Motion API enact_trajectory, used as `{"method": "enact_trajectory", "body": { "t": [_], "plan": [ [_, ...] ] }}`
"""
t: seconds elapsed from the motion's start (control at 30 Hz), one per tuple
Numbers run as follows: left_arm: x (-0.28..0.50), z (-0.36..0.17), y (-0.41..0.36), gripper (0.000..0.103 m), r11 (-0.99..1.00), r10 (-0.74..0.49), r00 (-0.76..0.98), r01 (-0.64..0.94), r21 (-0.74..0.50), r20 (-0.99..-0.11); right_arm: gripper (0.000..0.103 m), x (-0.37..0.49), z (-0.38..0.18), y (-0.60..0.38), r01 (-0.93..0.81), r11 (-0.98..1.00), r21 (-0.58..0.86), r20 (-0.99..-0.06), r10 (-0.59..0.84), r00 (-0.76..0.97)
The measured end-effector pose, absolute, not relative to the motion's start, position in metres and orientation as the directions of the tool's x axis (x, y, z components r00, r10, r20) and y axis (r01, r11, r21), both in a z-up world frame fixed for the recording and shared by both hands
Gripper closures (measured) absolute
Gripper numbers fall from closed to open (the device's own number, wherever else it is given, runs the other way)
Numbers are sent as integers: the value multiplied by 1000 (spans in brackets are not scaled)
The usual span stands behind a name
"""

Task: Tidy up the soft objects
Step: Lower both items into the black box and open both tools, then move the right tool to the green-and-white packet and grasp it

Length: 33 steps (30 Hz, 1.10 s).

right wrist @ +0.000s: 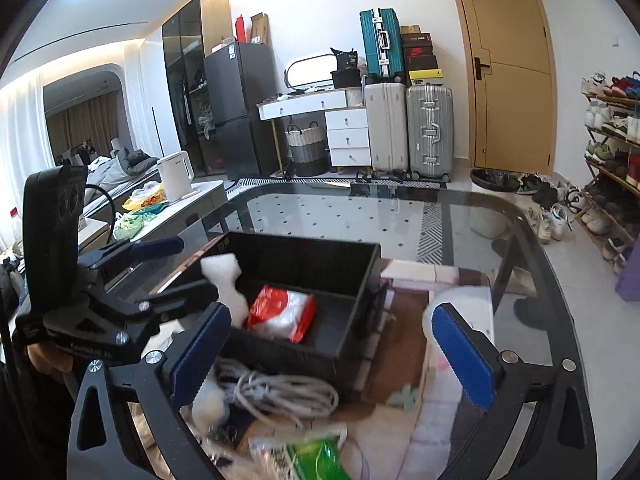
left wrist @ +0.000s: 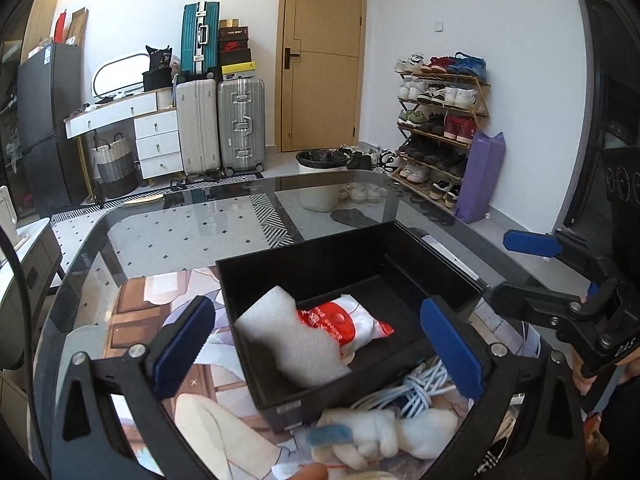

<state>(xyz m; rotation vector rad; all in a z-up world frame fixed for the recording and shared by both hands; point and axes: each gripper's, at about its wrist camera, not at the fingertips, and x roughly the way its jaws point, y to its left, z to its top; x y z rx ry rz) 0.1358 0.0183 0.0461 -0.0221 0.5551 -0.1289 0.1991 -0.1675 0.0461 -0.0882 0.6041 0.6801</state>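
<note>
A black open box [left wrist: 304, 264] stands on a printed mat on the glass table. Inside it lie a white foam piece [left wrist: 296, 340] and a red-and-white packet [left wrist: 348, 324], the same foam [right wrist: 224, 280] and packet [right wrist: 280, 312] showing in the right wrist view. My left gripper [left wrist: 316, 306] hangs open over the box's near side, its blue pads touching nothing. My right gripper [right wrist: 331, 312] is also open and holds nothing, on the box's right. A white plush toy [left wrist: 384, 436] and a coiled white cable [right wrist: 276, 396] lie in front of the box.
A green packet [right wrist: 312, 456] lies blurred at the near edge. The glass table [left wrist: 180, 232] reaches far beyond the box. Behind it are suitcases [left wrist: 240, 124], a bin [left wrist: 320, 180] and a shoe rack [left wrist: 440, 128]. A side counter with a kettle [right wrist: 174, 176] stands to the left.
</note>
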Motion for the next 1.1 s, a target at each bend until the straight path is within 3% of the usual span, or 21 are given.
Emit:
{"method": "enact_trajectory", "body": {
  "t": [0.53,1.1],
  "plan": [
    [90,44,24,0,997,-78,840,60,-52,-538,1,177,26,-193,-548,831,98,-635,476,609],
    [56,24,32,0,999,-32,820,9,-42,-571,1,154,8,-188,-632,773,50,-718,468,515]
  ]
}}
